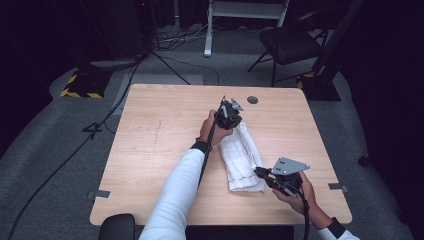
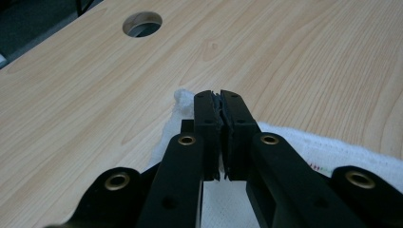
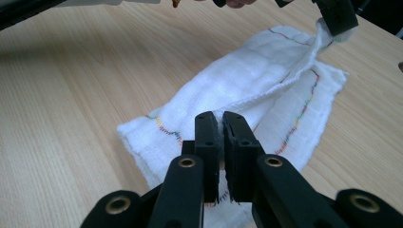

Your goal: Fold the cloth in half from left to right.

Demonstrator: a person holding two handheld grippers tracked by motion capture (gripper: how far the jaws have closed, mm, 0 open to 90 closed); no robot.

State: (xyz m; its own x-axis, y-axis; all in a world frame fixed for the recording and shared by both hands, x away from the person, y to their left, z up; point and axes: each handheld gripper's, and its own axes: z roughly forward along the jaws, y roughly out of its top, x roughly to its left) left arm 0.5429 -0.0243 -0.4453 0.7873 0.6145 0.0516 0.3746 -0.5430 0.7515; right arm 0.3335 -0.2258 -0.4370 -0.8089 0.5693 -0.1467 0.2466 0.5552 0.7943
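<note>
A white cloth point(image 1: 242, 157) with coloured stitching lies loosely folded, right of the middle of the wooden table point(image 1: 160, 135). My left gripper point(image 1: 235, 121) is shut on the cloth's far corner. In the left gripper view the jaws point(image 2: 222, 97) are pressed together with a sliver of fabric between them, and the cloth point(image 2: 332, 147) trails off to the right. My right gripper point(image 1: 258, 172) is shut on the cloth's near edge. The right gripper view has its jaws point(image 3: 221, 118) pinching the hem of the cloth point(image 3: 256, 80), with the left gripper point(image 3: 337, 16) holding the far corner lifted.
A round cable hole point(image 1: 252, 99) point(image 2: 142, 23) sits in the table near its far edge, just beyond the left gripper. A black chair point(image 1: 292, 42) and cables lie on the floor behind the table. Bare wood spreads across the table's left half.
</note>
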